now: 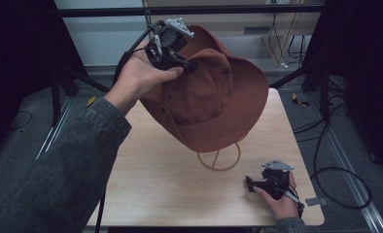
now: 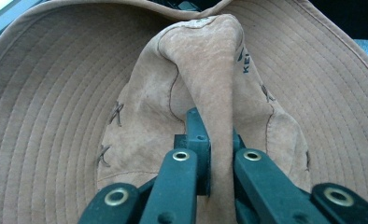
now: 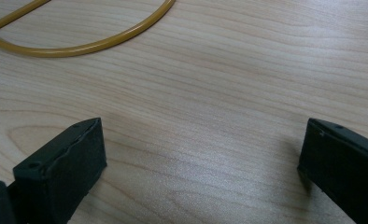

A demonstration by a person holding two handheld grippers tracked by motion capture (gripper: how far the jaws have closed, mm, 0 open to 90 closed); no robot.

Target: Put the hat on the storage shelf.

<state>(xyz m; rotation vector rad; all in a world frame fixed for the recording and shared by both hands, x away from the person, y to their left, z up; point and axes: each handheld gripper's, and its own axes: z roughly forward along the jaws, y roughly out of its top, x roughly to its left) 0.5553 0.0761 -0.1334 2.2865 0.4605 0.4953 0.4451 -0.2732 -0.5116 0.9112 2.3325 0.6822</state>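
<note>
Rust-brown, wide-brimmed suede hat (image 1: 214, 97), held in the air above the far half of the pale wooden bench (image 1: 180, 194), tilted so that its crown faces the camera of the high view and its lower brim hangs over the stand. In the left gripper view the crown's central ridge (image 2: 215, 88) is a pinched fold of soft leather, with cross-stitch marks on the crown sides and concentric rows of stitching on the brim. The left gripper (image 1: 192, 64), carried by a hand emerging from a grey denim sleeve (image 1: 58, 170), is clamped on that ridge; its two black jaws stand close together with the fold pressed between them. Below the hat, a thin mustard-yellow wire stand (image 1: 218, 158) rests on the bench; its ring-shaped base lies flat on the wood. The right gripper (image 1: 250, 183) lies low at the bench's near right corner, well apart from the hat; its jaws stand wide apart over bare wood, with nothing between them.
</note>
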